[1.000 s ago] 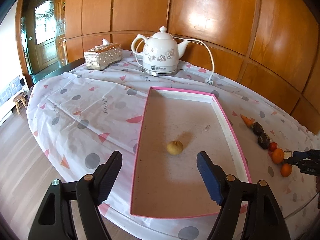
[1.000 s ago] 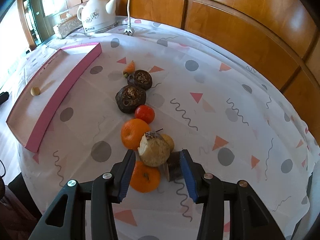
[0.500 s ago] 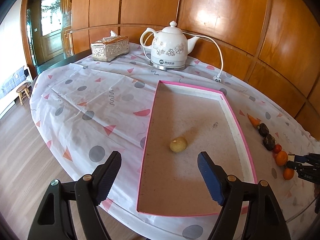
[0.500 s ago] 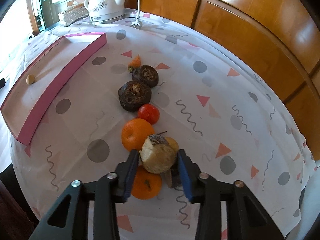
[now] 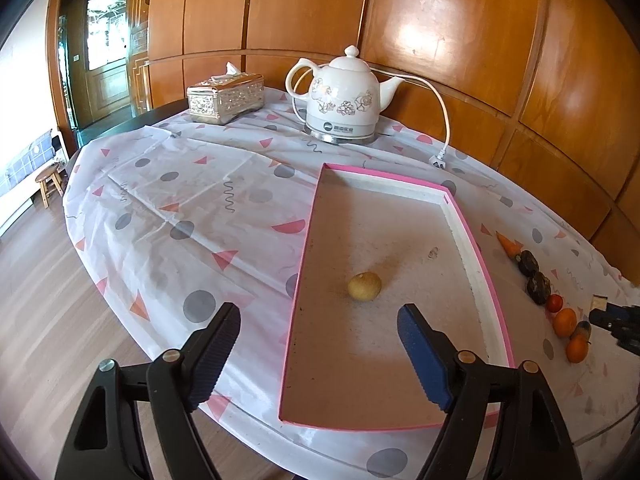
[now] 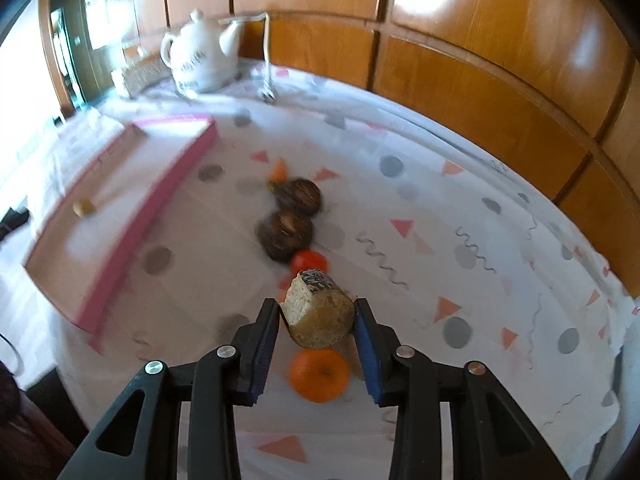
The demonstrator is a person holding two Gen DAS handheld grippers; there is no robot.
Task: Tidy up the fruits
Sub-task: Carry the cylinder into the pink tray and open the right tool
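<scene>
Tan fruit (image 6: 320, 314) lifted (clamped), right claw (image 6: 317, 322)

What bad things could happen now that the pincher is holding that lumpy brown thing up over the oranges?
1. The right gripper pinches the round, cut-ended brown piece only at its sides, so it might slip and land on the orange below.
2. The pink tray has a raised edge that the piece could bump.
3. Dropped in carelessly, it may knock the small yellow fruit.
</scene>
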